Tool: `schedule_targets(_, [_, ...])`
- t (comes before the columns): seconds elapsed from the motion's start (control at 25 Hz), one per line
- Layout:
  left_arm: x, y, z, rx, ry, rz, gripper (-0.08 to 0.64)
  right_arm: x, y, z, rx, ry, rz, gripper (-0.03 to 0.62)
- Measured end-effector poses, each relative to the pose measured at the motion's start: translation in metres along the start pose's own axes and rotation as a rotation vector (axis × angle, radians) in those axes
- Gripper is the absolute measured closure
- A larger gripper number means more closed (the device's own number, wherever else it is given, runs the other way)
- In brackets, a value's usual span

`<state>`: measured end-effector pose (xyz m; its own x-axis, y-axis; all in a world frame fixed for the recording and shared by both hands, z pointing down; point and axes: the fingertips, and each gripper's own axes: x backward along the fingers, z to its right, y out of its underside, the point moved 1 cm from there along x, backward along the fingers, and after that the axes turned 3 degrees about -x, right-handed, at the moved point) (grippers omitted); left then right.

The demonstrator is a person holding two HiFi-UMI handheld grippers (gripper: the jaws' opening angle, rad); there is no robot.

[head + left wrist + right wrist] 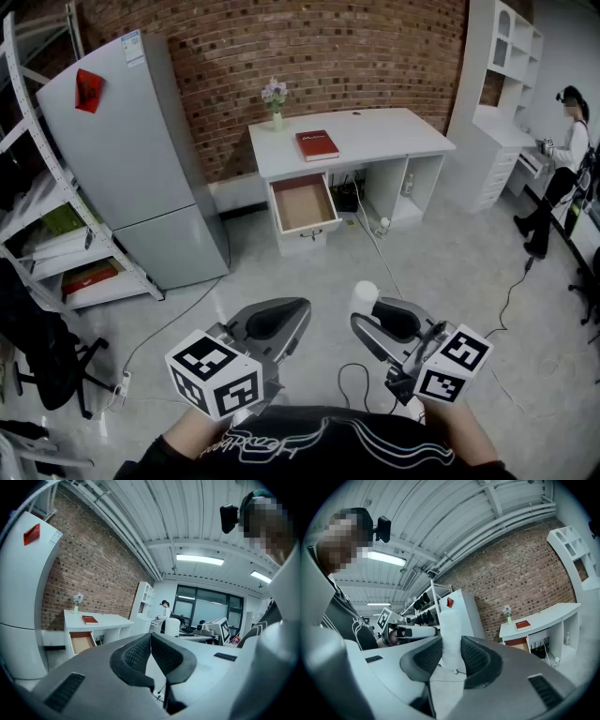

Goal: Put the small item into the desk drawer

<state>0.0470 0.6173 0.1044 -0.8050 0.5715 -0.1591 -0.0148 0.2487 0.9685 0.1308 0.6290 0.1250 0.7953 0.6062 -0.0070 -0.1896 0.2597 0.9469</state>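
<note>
Head view: a person stands on a pale floor, holding a gripper in each hand, near the bottom of the picture. The left gripper [292, 317] has its jaws together and carries nothing. The right gripper [368, 317] holds the small item [365, 292], a white cylinder standing upright with its rounded top clear of the jaws. Far ahead, against a brick wall, stands a white desk. Its drawer [302, 204] is pulled open below the left part of the tabletop [375, 127] and shows a bare brown floor. A red book [317, 144] lies on the tabletop. The item is well apart from the drawer, with open floor between.

Left gripper view: the two dark ribbed pads [136, 653] meet at their tips with nothing between them. The white item shows to the right, beyond them.

Right gripper view: the jaws stand partly apart, closed on the lower part of the white cylinder [451, 630], a ribbed pad [473, 656] pressing each side. The open drawer [516, 643] shows far to the right.

Handling: the item looks light, with a smooth, rounded side that could slip or swivel between the pads. Whether it is stiff or soft cannot be told. A hold across its middle, square to the sides, seems safest. Gentle pressure is wise in case it crushes.
</note>
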Motion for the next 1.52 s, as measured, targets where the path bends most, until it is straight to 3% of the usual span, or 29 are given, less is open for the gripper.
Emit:
schedule_targets(0.48, [-0.02,0.001,0.007,0.026,0.003,-0.003,0.538,0.022,0.001,0.015,-0.019,0.008,0.005,0.459])
schedule_targets(0.96, [-0.069,0.023,0.001,0.048,0.089,-0.055,0.538,0.03,0.015,0.059,-0.056,0.072,-0.021,0.459])
schedule_targets(1.2, [-0.096,0.034,-0.028,0.062,0.099,-0.064,0.538,0.018,0.027,0.093,-0.073,0.099,-0.024,0.459])
schedule_targets(1.52, [-0.136,0.037,-0.107,0.124,0.099,-0.065,0.538,-0.042,0.028,0.154,-0.104,0.111,-0.078,0.459])
